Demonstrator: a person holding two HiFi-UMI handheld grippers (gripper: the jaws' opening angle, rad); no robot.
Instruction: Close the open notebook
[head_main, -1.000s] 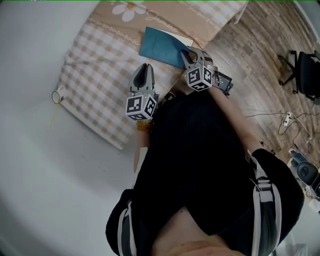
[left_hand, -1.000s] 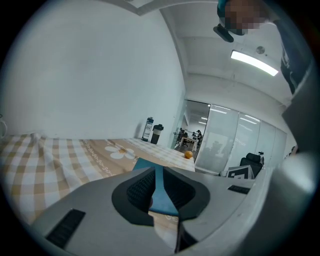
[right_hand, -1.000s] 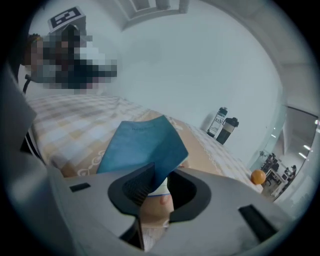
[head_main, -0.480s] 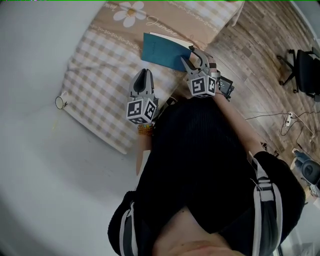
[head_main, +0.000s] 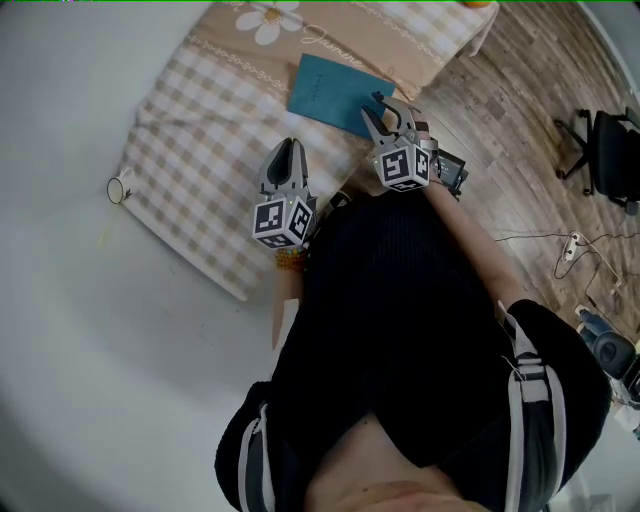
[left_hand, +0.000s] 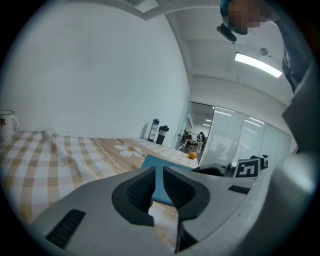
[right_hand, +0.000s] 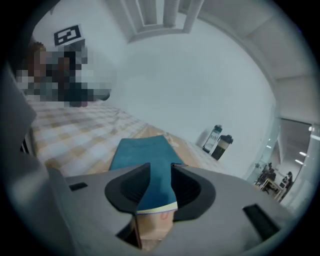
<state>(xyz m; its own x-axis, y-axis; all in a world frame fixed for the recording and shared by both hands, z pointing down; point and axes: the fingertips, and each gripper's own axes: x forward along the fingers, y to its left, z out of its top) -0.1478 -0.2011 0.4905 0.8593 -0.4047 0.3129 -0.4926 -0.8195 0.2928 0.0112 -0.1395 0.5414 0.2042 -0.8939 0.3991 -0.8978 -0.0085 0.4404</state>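
- Notebook (head_main: 335, 92): teal cover, closed, flat on the checked cloth (head_main: 200, 130) near the tabletop's (head_main: 80, 300) far right corner.
- Right gripper (head_main: 378, 108): above the notebook's near corner. Its fingers (right_hand: 127, 187) are apart and have just been closing. They pinch nothing, and the cover shows through the gap.
- Left gripper (head_main: 290, 143): over the cloth, well apart from the notebook. Its fingers (left_hand: 137, 190) are nearly together, released and empty.
- Mug (head_main: 118, 190): at the cloth's left edge.

A beige checked cloth (head_main: 200, 130) on the white table (head_main: 80, 330) bears a closed teal notebook (head_main: 335, 88).
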